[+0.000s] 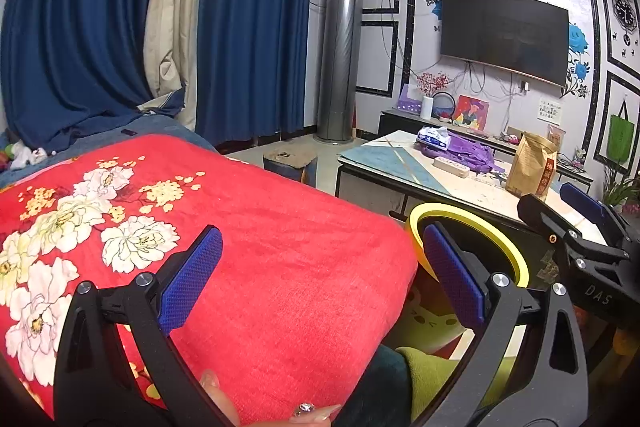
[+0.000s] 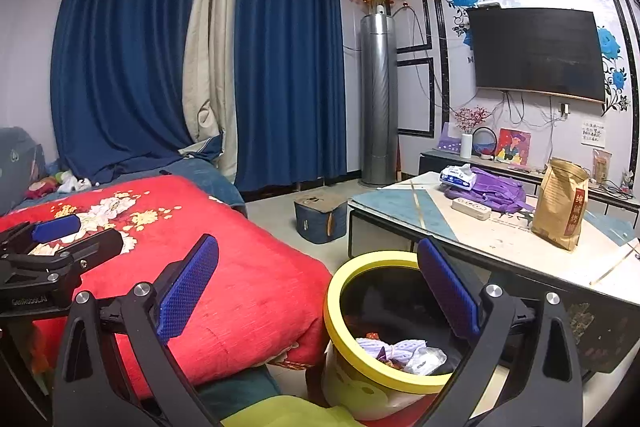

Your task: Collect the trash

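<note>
While both tools [image 1: 322,277] [image 2: 318,285] gape empty — red quilt [image 2: 248,291], yellow bin [image 2: 340,291], table [image 2: 400,211].

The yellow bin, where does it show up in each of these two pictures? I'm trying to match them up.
Left wrist view: the yellow bin sits lower right, mostly hidden behind the left gripper, between the red quilt and the table.
Right wrist view: the bin is bottom centre-right, with trash visible inside, partly behind the right gripper.
Shared landmark: the brown paper bag on the table.
</note>
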`<state>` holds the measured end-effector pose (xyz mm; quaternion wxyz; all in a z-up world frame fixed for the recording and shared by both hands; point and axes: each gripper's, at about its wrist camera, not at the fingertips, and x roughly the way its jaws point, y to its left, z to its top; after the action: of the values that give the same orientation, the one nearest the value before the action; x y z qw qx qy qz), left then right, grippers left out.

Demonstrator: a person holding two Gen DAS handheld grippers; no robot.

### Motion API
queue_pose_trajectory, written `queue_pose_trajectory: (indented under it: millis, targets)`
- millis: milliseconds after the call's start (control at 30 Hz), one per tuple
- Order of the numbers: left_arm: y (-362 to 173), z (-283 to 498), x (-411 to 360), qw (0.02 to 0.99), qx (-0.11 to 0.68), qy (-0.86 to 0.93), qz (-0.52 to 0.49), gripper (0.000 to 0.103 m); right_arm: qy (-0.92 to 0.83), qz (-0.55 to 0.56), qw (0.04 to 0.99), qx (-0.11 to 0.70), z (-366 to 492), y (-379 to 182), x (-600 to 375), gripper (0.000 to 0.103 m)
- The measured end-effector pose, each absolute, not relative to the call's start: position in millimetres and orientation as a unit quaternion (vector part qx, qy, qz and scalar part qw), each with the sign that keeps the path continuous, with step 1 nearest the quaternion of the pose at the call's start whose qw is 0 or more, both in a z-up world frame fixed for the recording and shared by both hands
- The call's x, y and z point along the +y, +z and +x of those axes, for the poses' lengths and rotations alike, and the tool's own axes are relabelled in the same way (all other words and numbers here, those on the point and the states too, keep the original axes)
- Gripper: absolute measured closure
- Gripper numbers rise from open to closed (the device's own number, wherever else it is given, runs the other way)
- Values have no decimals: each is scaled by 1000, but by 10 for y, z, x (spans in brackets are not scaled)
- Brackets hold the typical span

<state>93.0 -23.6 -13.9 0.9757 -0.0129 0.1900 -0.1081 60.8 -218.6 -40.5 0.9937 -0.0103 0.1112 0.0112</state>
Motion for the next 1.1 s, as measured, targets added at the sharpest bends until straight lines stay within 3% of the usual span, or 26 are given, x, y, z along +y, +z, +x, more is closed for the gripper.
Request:
queue_pose_trajectory:
  millis: [1100]
  targets:
    - [-146, 945, -217, 976, 190, -108, -13, 11, 16, -6, 993, 119, 643, -422, -2167, 6]
